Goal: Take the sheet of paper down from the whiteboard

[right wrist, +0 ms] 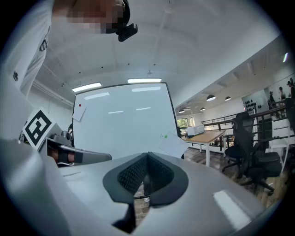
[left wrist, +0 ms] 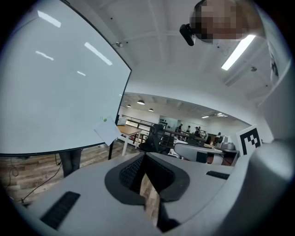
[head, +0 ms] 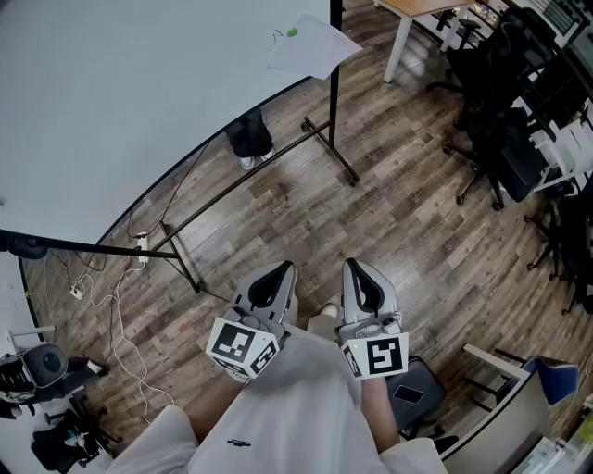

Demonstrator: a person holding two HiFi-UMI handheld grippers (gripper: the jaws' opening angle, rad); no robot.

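A white sheet of paper point(head: 311, 46) hangs at the right edge of the whiteboard point(head: 111, 102), pinned by a green magnet point(head: 293, 32). Both grippers are held close to my body, well short of the board. My left gripper point(head: 278, 276) and right gripper point(head: 357, 272) are shut and empty. In the left gripper view the paper point(left wrist: 108, 132) shows far off beyond the shut left gripper point(left wrist: 145, 157). The right gripper view has the paper point(right wrist: 173, 145) just right of the shut right gripper point(right wrist: 147, 159), with the whiteboard point(right wrist: 122, 122) straight ahead.
The board stands on a black frame point(head: 332, 130) over wood flooring. Someone's legs point(head: 250, 139) show behind it. Black office chairs point(head: 514, 139) and a desk point(head: 417, 11) stand to the right. Cables point(head: 107, 305) and camera gear point(head: 42, 370) lie at left. A second note point(right wrist: 79, 111) hangs top left.
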